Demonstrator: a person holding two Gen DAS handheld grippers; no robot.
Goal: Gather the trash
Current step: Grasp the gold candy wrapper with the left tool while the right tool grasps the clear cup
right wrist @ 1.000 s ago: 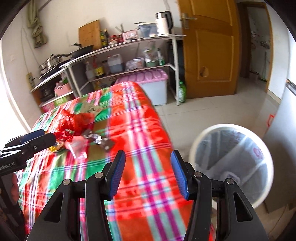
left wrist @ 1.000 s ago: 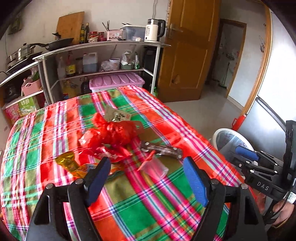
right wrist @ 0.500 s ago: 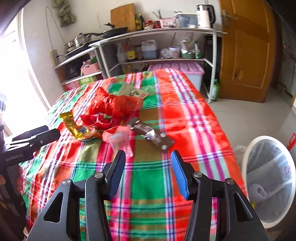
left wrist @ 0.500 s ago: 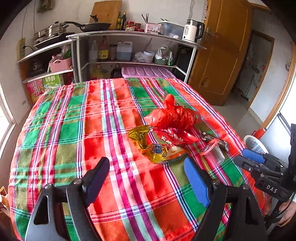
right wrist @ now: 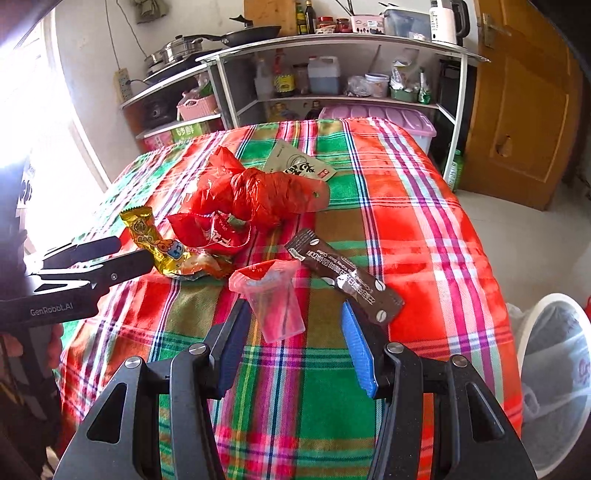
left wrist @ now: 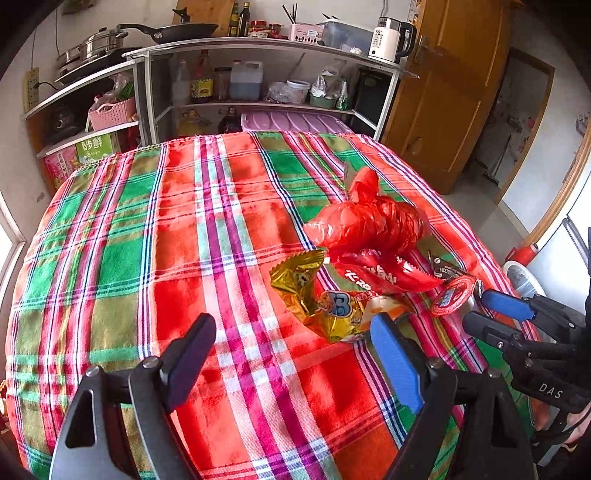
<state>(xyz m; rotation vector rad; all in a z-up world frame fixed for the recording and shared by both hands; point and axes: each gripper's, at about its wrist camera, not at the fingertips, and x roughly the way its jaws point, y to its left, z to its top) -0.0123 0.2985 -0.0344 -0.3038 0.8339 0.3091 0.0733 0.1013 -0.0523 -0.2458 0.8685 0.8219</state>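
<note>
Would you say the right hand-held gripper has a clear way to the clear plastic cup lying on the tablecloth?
Probably yes. The right hand-held gripper is open and empty, and the clear plastic cup lies on its side just ahead of it, with nothing between them; the brown wrapper sits off to one side.

Ahead of the grippers, a metal shelving unit (right wrist: pixel 343 66) stands against the white wall (right wrist: pixel 92 44). A wooden door (right wrist: pixel 524 96) stands right of it. Bright window light enters from the left.

Plaid tablecloth (left wrist: pixel 177 229) — behind it, metal shelving (right wrist: pixel 332 40) with frying pan (left wrist: pixel 184 28), kettle (left wrist: pixel 388 44) — wooden door (right wrist: pixel 524 103).
</note>
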